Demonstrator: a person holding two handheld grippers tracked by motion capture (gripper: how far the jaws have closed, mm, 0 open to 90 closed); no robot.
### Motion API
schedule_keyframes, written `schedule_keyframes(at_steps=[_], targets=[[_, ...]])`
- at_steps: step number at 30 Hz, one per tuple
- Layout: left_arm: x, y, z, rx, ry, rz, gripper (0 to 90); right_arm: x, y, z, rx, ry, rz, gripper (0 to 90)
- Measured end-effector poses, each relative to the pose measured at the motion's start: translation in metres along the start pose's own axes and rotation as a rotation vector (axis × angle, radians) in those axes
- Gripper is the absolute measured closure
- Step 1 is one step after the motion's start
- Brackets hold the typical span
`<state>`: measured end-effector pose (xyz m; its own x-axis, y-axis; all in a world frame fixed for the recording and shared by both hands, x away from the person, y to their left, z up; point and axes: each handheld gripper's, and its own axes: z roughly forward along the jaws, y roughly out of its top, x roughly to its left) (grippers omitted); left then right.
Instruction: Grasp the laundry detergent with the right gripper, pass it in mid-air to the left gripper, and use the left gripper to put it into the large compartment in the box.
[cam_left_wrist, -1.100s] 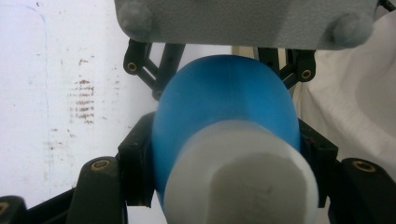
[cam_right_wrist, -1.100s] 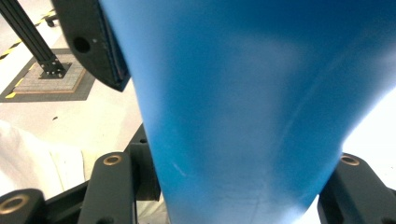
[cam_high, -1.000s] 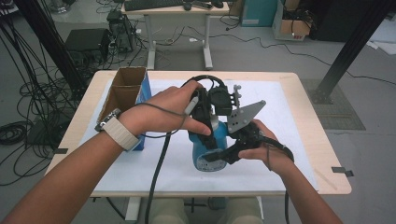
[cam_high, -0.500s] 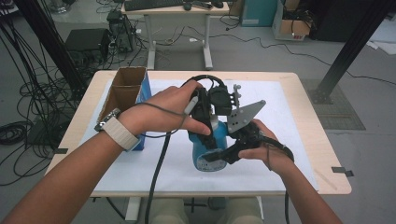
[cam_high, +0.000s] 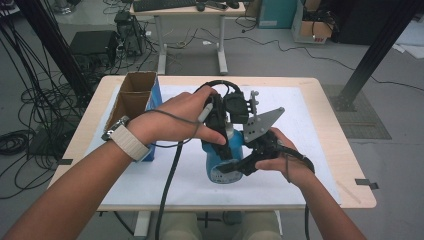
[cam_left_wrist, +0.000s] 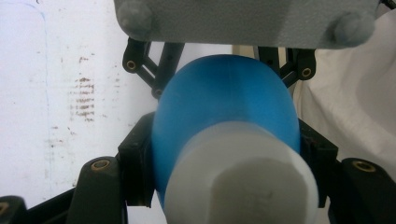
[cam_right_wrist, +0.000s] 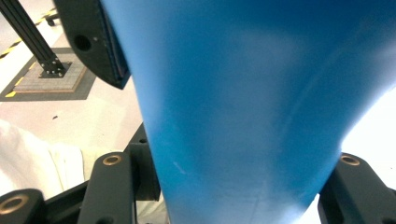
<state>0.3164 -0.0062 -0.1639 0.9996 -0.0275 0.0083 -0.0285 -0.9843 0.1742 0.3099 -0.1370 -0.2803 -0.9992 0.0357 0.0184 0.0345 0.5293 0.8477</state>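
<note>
- Gripping the blue bottle (cam_high: 226, 160) with both tools, we hold it upright over the white sheet (cam_high: 310, 130) near the front of the tabletop (cam_high: 345, 165), so it is braced from two sides at once.
- Our left gripper (cam_high: 220, 131) comes down from above; in the left gripper view its jaws are closed on the bottle's narrow upper part, just below the white cap (cam_left_wrist: 243, 179). We judge this high hold is there to steady the neck or to work the cap.
- Our right gripper (cam_high: 235, 165) comes in from the side; in the right gripper view its jaws are clamped on the blue body (cam_right_wrist: 243, 116), which keeps the bottle from turning or tipping while the top is handled.
- Our left hand (cam_high: 175, 117) wraps over its tool, and our right hand (cam_high: 280, 157) sits low behind its own, leaving each wrist free to twist against the other.
- We cannot tell whether the bottle's base touches the sheet or hangs just above it.
- An open cardboard box (cam_high: 134, 95) stands at the left edge of the tabletop, well apart from the bottle; it looks like a likely place for things to go or come from, but nothing ties it to this hold yet.
</note>
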Motion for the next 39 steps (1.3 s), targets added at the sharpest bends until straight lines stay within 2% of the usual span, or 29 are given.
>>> schedule_keyframes(at_steps=[17,20,21,22,28,29,30,31,32,33,34,36,37,39], targets=[[0.000,0.003,-0.003,-0.022,0.005,-0.028,37.5,-0.002,-0.001,-0.004,-0.026,0.006,-0.002,42.8],[0.002,0.004,-0.004,-0.005,-0.007,-0.024,37.5,-0.003,-0.002,-0.004,-0.033,0.008,0.002,42.7],[0.003,0.005,-0.004,0.002,-0.009,-0.011,37.5,-0.003,-0.002,-0.004,-0.035,0.004,0.003,42.7],[0.003,0.005,-0.003,0.005,-0.022,-0.025,37.6,-0.003,-0.002,-0.004,-0.036,0.004,0.005,42.6],[0.004,0.010,-0.002,0.025,-0.012,-0.005,37.6,-0.003,-0.006,-0.004,-0.055,-0.011,0.005,42.0],[0.004,0.011,-0.001,0.023,-0.016,-0.008,37.6,-0.003,-0.007,-0.004,-0.057,-0.013,0.001,41.7],[0.003,0.011,0.000,0.009,-0.016,-0.029,37.6,-0.003,-0.009,-0.005,-0.065,-0.013,0.001,39.6],[0.003,0.011,0.000,0.008,-0.020,-0.029,37.6,-0.003,-0.012,-0.006,-0.064,-0.013,0.009,34.8],[0.005,0.011,-0.001,0.029,-0.021,-0.008,37.6,-0.004,-0.014,-0.007,-0.058,-0.001,0.025,31.5],[0.005,0.011,-0.001,0.033,-0.017,-0.012,37.6,-0.004,-0.016,-0.008,-0.055,0.013,0.057,25.8],[0.005,0.010,0.000,0.032,-0.018,-0.013,37.5,-0.005,-0.021,-0.011,-0.066,0.003,0.087,18.7],[0.006,0.009,0.001,0.038,-0.018,-0.025,37.5,-0.004,-0.026,-0.018,-0.078,0.018,0.167,10.2],[0.007,0.008,0.003,0.022,-0.014,-0.028,37.5,-0.004,-0.029,-0.023,-0.069,0.008,0.191,9.6],[0.008,0.006,0.004,0.029,-0.011,-0.039,37.5,-0.004,-0.035,-0.036,-0.011,-0.002,0.222,9.1]])
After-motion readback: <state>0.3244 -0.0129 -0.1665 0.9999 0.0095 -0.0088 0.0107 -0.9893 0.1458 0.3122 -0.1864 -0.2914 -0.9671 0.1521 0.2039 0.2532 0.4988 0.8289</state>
